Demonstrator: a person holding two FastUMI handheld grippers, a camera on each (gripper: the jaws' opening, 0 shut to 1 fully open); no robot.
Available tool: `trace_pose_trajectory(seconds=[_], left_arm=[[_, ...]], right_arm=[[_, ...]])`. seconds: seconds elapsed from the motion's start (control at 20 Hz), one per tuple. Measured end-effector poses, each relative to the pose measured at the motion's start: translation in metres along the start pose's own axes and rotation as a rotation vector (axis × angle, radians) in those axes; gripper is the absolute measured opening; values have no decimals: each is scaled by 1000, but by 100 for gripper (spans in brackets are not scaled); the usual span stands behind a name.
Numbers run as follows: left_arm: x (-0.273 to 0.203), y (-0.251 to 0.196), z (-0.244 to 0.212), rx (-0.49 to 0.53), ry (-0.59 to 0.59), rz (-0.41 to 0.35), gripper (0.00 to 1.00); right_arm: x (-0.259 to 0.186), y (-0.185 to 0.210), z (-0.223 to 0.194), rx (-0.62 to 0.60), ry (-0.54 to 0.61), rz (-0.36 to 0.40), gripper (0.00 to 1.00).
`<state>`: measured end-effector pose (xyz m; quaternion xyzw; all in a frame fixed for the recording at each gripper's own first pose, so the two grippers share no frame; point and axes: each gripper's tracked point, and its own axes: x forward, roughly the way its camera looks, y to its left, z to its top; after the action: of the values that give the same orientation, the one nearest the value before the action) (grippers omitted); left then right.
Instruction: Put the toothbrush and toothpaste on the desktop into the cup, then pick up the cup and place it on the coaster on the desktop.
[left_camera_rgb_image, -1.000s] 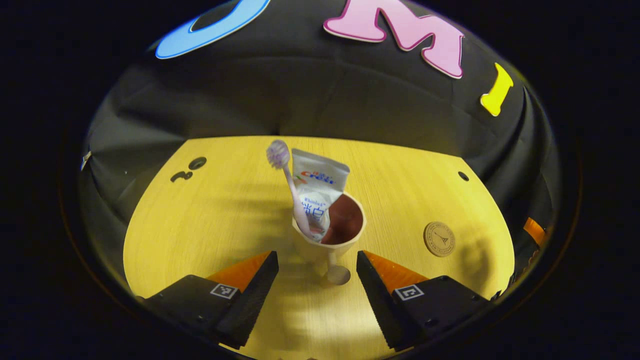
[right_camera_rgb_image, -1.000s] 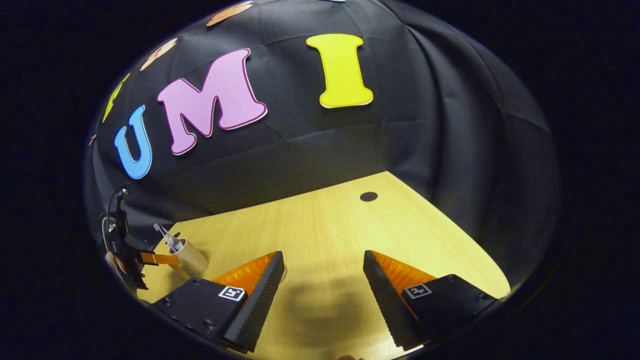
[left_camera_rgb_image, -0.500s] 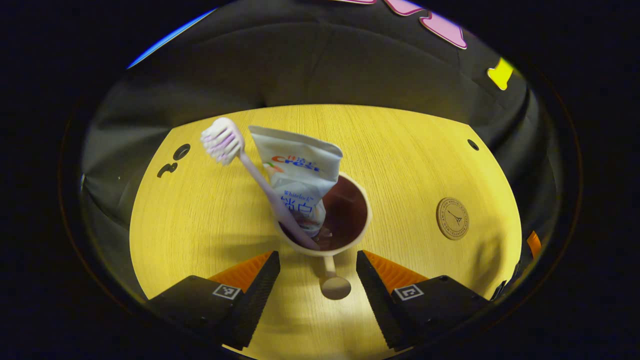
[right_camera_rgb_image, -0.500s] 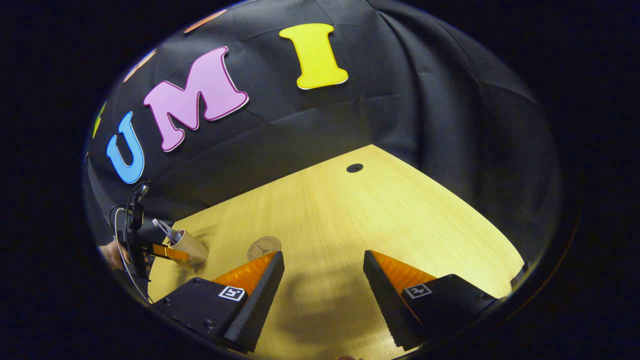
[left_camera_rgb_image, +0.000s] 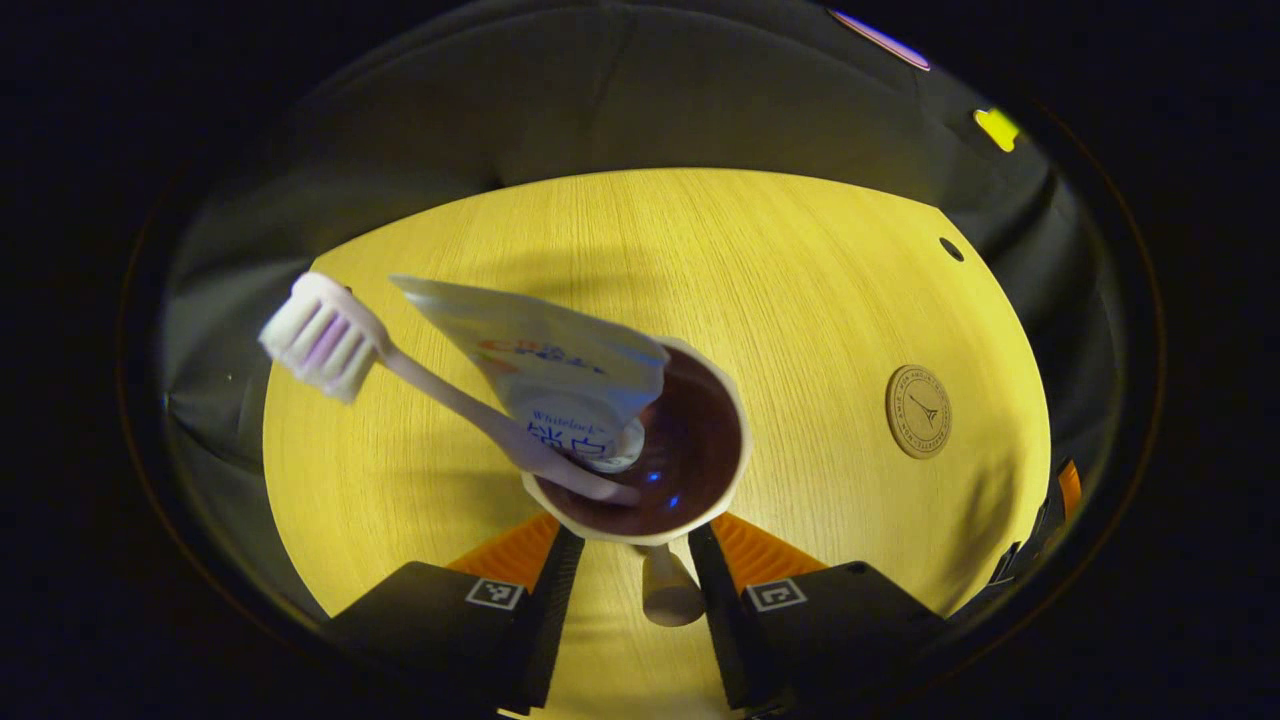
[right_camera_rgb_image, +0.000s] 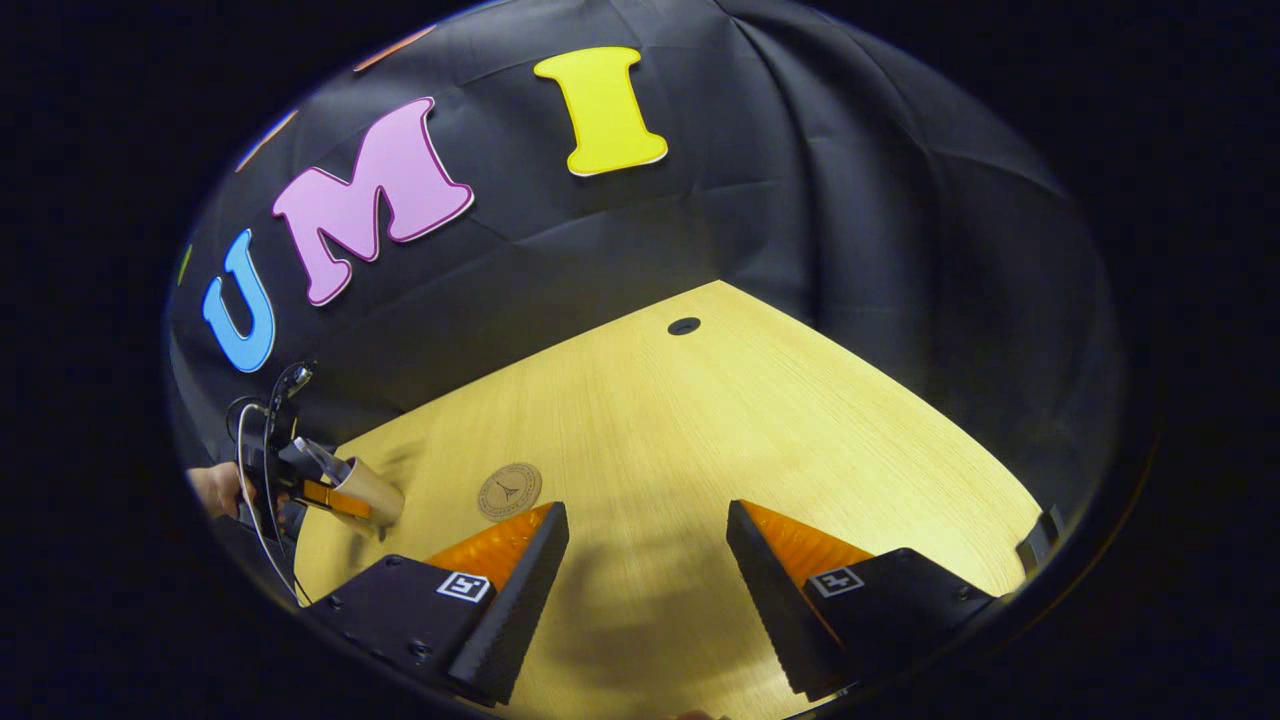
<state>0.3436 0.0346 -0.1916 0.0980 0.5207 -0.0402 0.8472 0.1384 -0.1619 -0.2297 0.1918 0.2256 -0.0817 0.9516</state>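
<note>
A beige cup (left_camera_rgb_image: 735, 440) with a dark inside stands on the yellow wooden table (left_camera_rgb_image: 800, 270), and a knob-ended handle (left_camera_rgb_image: 670, 595) points toward me. A pale toothbrush (left_camera_rgb_image: 440, 395) and a white toothpaste tube (left_camera_rgb_image: 540, 350) lean out of it to the left. My left gripper (left_camera_rgb_image: 635, 535) is shut on the cup, one finger against each lower side. The round brown coaster (left_camera_rgb_image: 918, 411) lies to the cup's right, apart from it. In the right gripper view, the cup (right_camera_rgb_image: 370, 488) is far left and the coaster (right_camera_rgb_image: 509, 491) is near my open, empty right gripper (right_camera_rgb_image: 645, 590).
A dark cable hole (left_camera_rgb_image: 951, 248) is in the table near the far right corner, also seen as the hole (right_camera_rgb_image: 684, 326). Black cloth walls close the table's far sides. A hand (right_camera_rgb_image: 215, 487) holds the left gripper (right_camera_rgb_image: 330, 497) at the far left.
The left gripper moved in and down over the cup, and its fingers closed from wide open onto the cup's sides. The right gripper tilted slightly, so the coaster came into its view.
</note>
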Motion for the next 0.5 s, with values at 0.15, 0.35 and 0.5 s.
trace_pose_trajectory(seconds=[0.15,0.35,0.5], left_arm=[[3,0,-8,-32,40,1,46],[4,-2,-7,-20,37,-5,31],[4,-1,-7,-27,23,-10,28]], right_arm=[[-5,2,-11,-1,20,4,98],[-10,3,-19,-8,34,8,98],[-13,2,-18,-6,35,6,98]])
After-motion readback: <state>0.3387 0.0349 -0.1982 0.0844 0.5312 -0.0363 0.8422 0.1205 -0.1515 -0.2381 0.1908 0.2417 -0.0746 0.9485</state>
